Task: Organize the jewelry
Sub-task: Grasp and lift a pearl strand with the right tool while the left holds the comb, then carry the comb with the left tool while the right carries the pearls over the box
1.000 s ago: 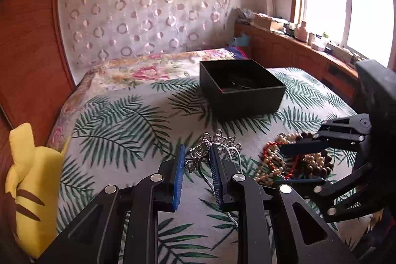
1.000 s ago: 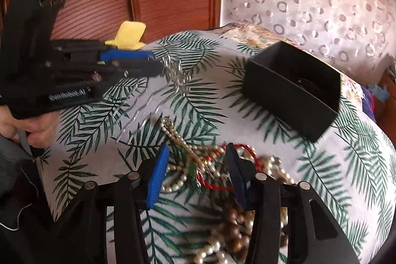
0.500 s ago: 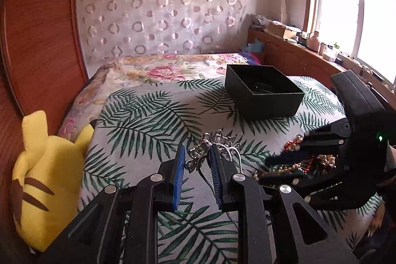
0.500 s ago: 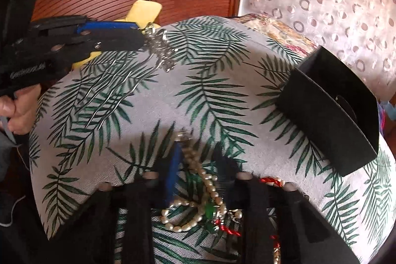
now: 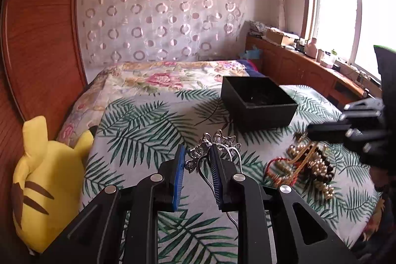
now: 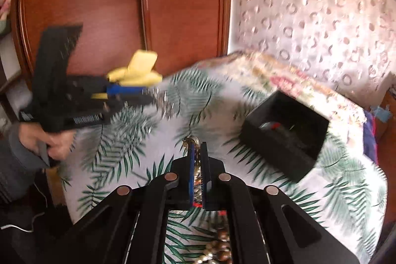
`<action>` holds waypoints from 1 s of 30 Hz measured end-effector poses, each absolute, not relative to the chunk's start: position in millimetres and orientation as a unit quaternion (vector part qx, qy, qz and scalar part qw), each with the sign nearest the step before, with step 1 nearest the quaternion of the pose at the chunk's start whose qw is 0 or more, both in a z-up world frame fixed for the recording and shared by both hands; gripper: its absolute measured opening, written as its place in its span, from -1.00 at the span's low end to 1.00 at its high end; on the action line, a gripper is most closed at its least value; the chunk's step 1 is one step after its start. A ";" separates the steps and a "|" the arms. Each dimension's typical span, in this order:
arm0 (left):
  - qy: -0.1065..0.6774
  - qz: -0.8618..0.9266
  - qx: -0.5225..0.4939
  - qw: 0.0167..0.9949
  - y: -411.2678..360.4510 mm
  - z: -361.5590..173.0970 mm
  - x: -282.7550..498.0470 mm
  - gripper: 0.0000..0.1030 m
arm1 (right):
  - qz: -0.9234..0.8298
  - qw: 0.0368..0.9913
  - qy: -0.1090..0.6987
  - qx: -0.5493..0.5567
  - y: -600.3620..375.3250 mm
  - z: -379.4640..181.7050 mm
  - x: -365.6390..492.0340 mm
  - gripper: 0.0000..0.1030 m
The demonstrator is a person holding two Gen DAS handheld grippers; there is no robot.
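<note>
I am holding the left gripper (image 5: 197,158) above the palm-leaf bedspread (image 5: 138,125), and its blue pads (image 5: 178,177) are clamping a silver tiara (image 5: 212,144). The ornate crest of the tiara is sticking up just past the fingertips, and its thin band is trailing back between the jaws and under the right-hand finger. Ahead of this claw and a little to its right, the black box (image 5: 257,104) is sitting open on the bed, well apart from the tiara. To the right of the claw, a heap of bead necklaces (image 5: 304,165) is lying on the bedspread, with the other claw reaching in over it.

I am seeing the right gripper (image 6: 197,150) with its jaws drawn almost together on a pearl strand (image 6: 196,172), which is running down the narrow gap between the pads; a small metal clasp is poking out just beyond the tips. More beads are lying beneath and behind this claw. The box is sitting ahead and to its right, tilted in the blurred picture. A yellow plush toy (image 5: 47,180) is lying off to the left of the left claw, against the wooden headboard (image 5: 37,41).
</note>
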State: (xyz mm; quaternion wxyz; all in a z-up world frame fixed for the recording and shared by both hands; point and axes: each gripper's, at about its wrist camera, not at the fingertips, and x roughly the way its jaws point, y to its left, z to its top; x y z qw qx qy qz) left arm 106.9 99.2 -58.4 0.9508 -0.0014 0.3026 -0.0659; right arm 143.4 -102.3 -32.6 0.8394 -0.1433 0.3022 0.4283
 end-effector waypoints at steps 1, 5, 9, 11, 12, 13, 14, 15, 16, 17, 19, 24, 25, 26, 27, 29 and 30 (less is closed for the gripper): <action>0.300 -0.067 -0.002 0.952 97.7 -56.0 107.2 -0.63 | 0.426 0.845 0.292 -0.142 -107.7 -21.6 142.8 -0.90; 0.290 -0.072 -0.003 0.954 92.4 -47.6 108.2 -0.63 | 0.422 0.856 0.267 -0.136 -120.9 6.7 140.7 -0.90; 0.283 -0.077 0.000 0.956 86.2 -38.6 111.4 -0.63 | 0.418 0.864 0.243 -0.140 -128.2 30.7 137.0 -0.90; 0.279 -0.079 0.002 0.957 84.0 -34.8 112.6 -0.63 | 0.414 0.868 0.234 -0.143 -132.4 43.2 138.2 -0.90; 0.276 -0.080 0.003 0.958 82.1 -32.3 113.9 -0.63 | 0.413 0.869 0.231 -0.144 -133.2 46.6 138.4 -0.90; 0.274 -0.081 0.003 0.958 81.6 -31.2 114.8 -0.63 | 0.410 0.871 0.228 -0.147 -134.0 50.6 139.1 -0.90; 0.273 -0.082 0.003 0.959 80.0 -28.9 116.0 -0.63 | 0.407 0.873 0.225 -0.148 -135.0 54.3 140.4 -0.90; 0.270 -0.083 0.003 0.959 78.4 -26.5 117.6 -0.63 | 0.403 0.875 0.222 -0.150 -136.5 57.7 142.3 -0.90; 0.269 -0.084 0.003 0.960 77.5 -24.9 118.7 -0.63 | 0.400 0.877 0.220 -0.150 -138.0 59.6 145.0 -0.90; 0.267 -0.085 0.003 0.960 76.3 -22.8 120.5 -0.63 | 0.398 0.879 0.218 -0.150 -139.6 62.6 147.5 -0.90; 0.264 -0.088 0.001 0.960 74.1 -19.2 123.6 -0.63 | 0.391 0.883 0.214 -0.152 -141.5 67.0 151.4 -0.90; 0.259 -0.094 0.005 0.961 65.6 -11.6 133.0 -0.63 | 0.365 0.894 0.207 -0.155 -144.1 78.7 174.8 -0.90; 0.257 -0.095 0.005 0.962 63.8 -9.8 135.7 -0.63 | 0.360 0.896 0.206 -0.156 -143.7 80.5 179.2 -0.90; 0.256 -0.095 0.006 0.962 62.2 -8.4 137.9 -0.63 | 0.354 0.899 0.205 -0.157 -144.0 83.4 185.7 -0.90; 0.255 -0.097 0.007 0.962 60.0 -6.6 141.3 -0.63 | 0.350 0.900 0.205 -0.158 -144.4 85.3 190.6 -0.90; 0.253 -0.098 0.008 0.962 57.2 -4.6 147.5 -0.63 | 0.342 0.903 0.204 -0.161 -144.7 89.8 203.7 -0.90; 0.253 -0.099 0.009 0.962 55.5 -4.0 150.1 -0.63 | 0.339 0.904 0.204 -0.163 -143.9 90.8 209.8 -0.90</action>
